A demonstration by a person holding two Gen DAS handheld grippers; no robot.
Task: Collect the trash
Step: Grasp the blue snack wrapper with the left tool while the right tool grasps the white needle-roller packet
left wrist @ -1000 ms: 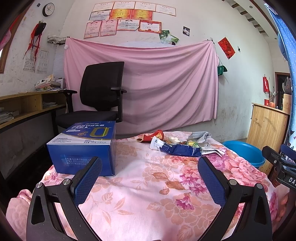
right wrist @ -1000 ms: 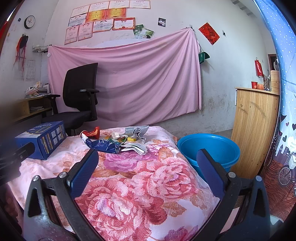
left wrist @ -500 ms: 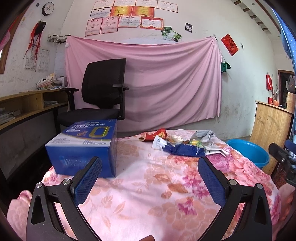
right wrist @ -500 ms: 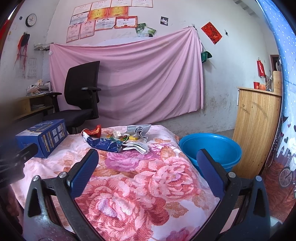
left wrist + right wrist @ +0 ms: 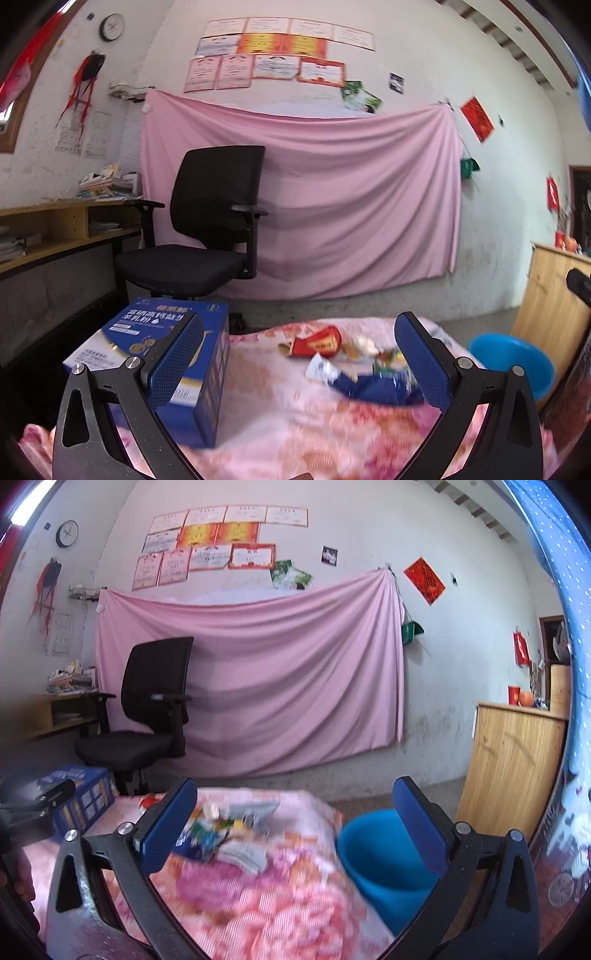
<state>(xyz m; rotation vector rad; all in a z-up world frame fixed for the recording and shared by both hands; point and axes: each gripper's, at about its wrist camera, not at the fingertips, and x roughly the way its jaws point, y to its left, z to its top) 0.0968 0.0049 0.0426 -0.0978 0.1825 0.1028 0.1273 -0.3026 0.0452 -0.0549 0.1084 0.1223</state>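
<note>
A heap of trash lies on the pink flowered tablecloth (image 5: 266, 406): a red wrapper (image 5: 320, 343), a dark blue bag (image 5: 373, 387) and crumpled paper. In the right wrist view the trash heap (image 5: 225, 830) sits blurred at the table's far side, beside a blue basin (image 5: 384, 853) on the floor. My left gripper (image 5: 299, 363) is open, held above the table short of the heap, nothing between its blue pads. My right gripper (image 5: 295, 827) is open too, with the heap just inside its left finger (image 5: 166, 830).
A blue carton (image 5: 155, 365) stands on the table's left side, behind the left gripper's left finger. A black office chair (image 5: 199, 236) stands beyond the table, before a pink sheet. A wooden cabinet (image 5: 517, 768) is at the right, a shelf desk (image 5: 55, 229) at the left.
Both grippers have tilted upward and risen, so the table and trash sit lower in both views and look blurred. Both stay open and hold nothing.
</note>
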